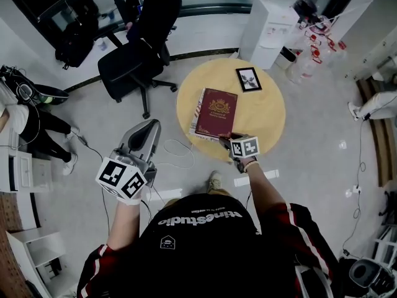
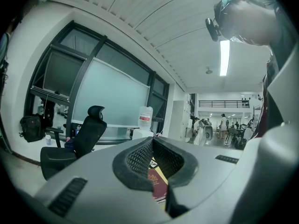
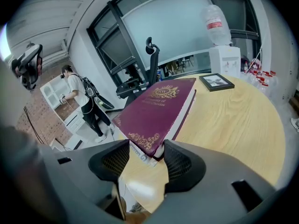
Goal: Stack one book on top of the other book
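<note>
We are in an office with a gray floor, a black chair [image 1: 139, 48] and a round yellow desk [image 1: 267, 113]. A red book [image 1: 216, 112] already lies on top of the other book [image 3: 141, 156], near the desk's edge closest to us. A small picture [image 1: 248, 79] lies farther back.

Our right gripper [image 1: 224, 141] is spread apart at the red book's near corner and is not squeezing it. Our left gripper [image 1: 149, 129] is pressed together, holds nothing and hangs off to the side, away from the desk.

We think the stacking is almost done. Next we should pull the right gripper back gently, so the top book does not slide.
</note>
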The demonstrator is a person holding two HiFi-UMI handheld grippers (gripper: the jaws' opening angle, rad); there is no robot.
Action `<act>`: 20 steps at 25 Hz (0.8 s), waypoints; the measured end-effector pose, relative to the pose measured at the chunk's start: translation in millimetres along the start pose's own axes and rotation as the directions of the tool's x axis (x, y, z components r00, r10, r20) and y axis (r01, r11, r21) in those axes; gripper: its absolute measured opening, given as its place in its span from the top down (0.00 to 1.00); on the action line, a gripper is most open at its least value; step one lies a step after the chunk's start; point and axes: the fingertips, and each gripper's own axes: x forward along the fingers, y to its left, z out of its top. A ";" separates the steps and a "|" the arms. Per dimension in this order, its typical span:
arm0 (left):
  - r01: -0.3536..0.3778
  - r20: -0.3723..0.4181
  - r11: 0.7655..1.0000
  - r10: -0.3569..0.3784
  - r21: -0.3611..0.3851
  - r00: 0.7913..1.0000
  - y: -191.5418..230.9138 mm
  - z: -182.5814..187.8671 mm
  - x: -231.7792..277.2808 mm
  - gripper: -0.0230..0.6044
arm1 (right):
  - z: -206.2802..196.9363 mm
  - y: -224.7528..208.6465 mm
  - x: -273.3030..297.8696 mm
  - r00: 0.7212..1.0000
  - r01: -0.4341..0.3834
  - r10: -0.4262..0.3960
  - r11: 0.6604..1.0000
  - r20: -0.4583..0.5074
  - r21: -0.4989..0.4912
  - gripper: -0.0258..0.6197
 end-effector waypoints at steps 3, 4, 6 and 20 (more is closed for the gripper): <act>-0.011 0.000 1.000 0.011 -0.005 1.000 3.8 -1.2 1.3 0.94 | 3.2 5.7 7.0 1.000 -0.021 0.021 1.000 0.008 0.023 0.57; -0.011 0.000 1.000 0.011 -0.005 1.000 4.6 -1.0 2.9 0.94 | 4.4 7.9 9.1 1.000 -0.028 0.028 0.999 0.010 0.029 0.57; -0.001 0.000 1.000 0.001 0.002 1.000 4.2 0.3 7.9 0.94 | 7.5 10.7 11.4 0.999 -0.038 0.037 0.999 0.014 0.035 0.57; 0.033 -0.005 0.999 -0.034 -0.008 0.999 -7.6 2.0 39.6 0.94 | 12.8 0.5 -3.4 0.999 -0.047 0.047 0.998 0.012 0.031 0.57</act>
